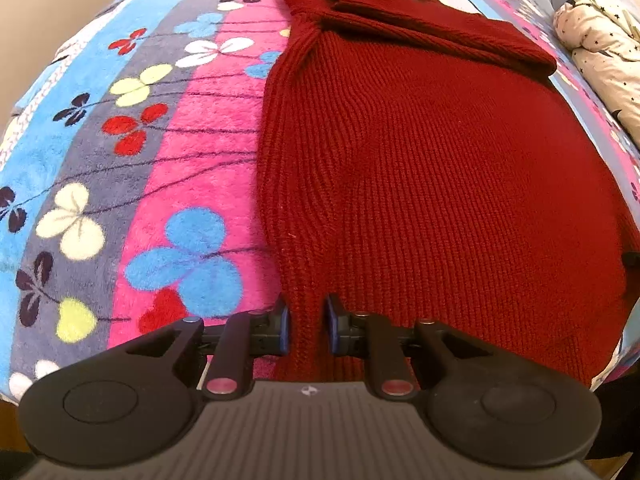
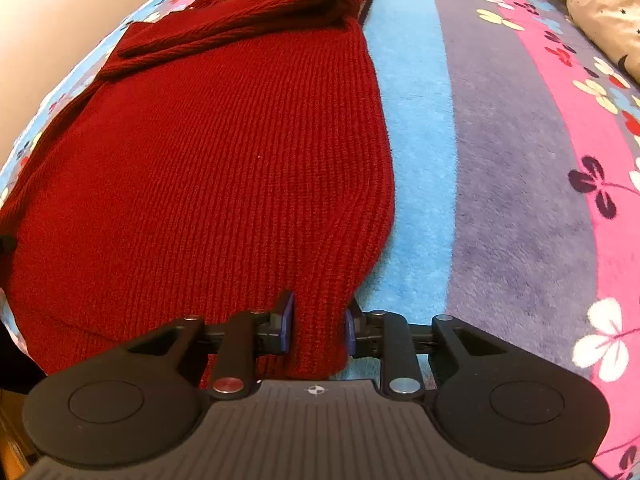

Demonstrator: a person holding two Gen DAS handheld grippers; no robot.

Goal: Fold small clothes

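A dark red ribbed knit sweater lies flat on a flowered blanket, its sleeves folded across the far end. My left gripper is shut on the sweater's near left hem corner, with cloth bunched between the blue pads. In the right wrist view the sweater fills the left half. My right gripper is shut on its near right hem corner, a thick fold of knit between the pads. A small black part of the other gripper shows at the sweater's edge in each view.
The blanket with pink, blue and grey stripes and flowers covers the bed. A cream star-print bundle of bedding lies at the far right and also shows in the right wrist view. A beige wall is at the left.
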